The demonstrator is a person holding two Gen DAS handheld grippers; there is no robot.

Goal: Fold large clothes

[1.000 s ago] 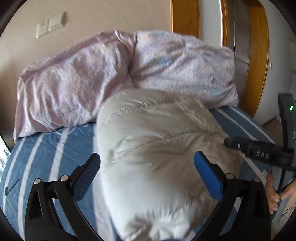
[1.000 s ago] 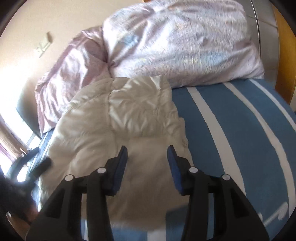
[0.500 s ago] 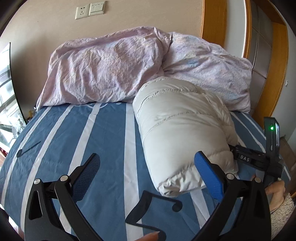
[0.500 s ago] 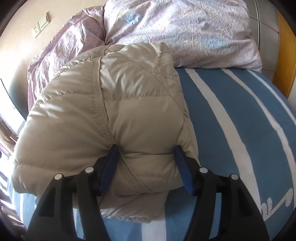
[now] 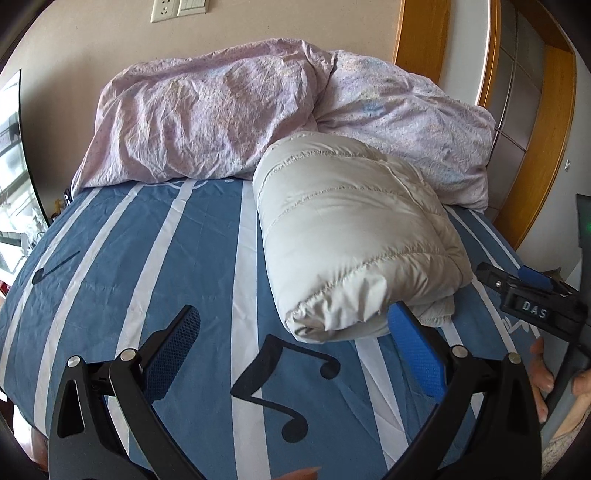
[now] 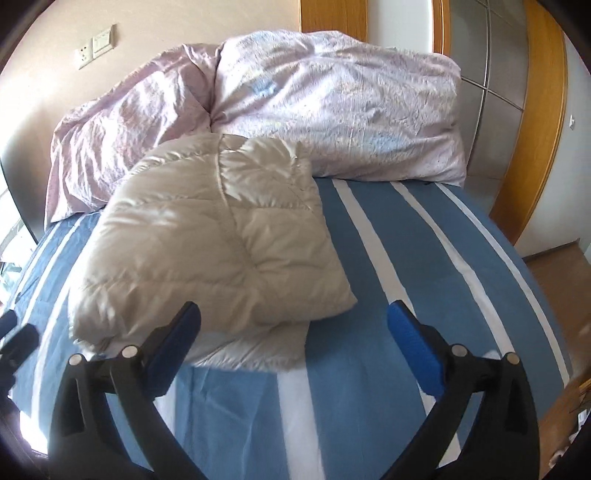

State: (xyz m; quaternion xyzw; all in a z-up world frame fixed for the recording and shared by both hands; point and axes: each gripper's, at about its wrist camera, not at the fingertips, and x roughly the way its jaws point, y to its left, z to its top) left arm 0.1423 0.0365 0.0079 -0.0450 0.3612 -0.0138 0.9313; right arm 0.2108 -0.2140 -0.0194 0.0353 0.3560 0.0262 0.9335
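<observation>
Left gripper spread wide, empty; right gripper likewise released. Folded down jacket lies just beyond both, mid-bed on the striped sheet, far end against the pillows. Likely light, puffy, slick-shelled, springy; best pinched at the stitched near edge.

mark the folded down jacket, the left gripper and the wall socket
folded down jacket [image 5: 354, 236]: left wrist view, quilted top panel.
left gripper [image 5: 293, 350]: left wrist view, midway between its open blue fingertips.
wall socket [image 5: 164, 8]: left wrist view, white faceplate by the switch.
</observation>
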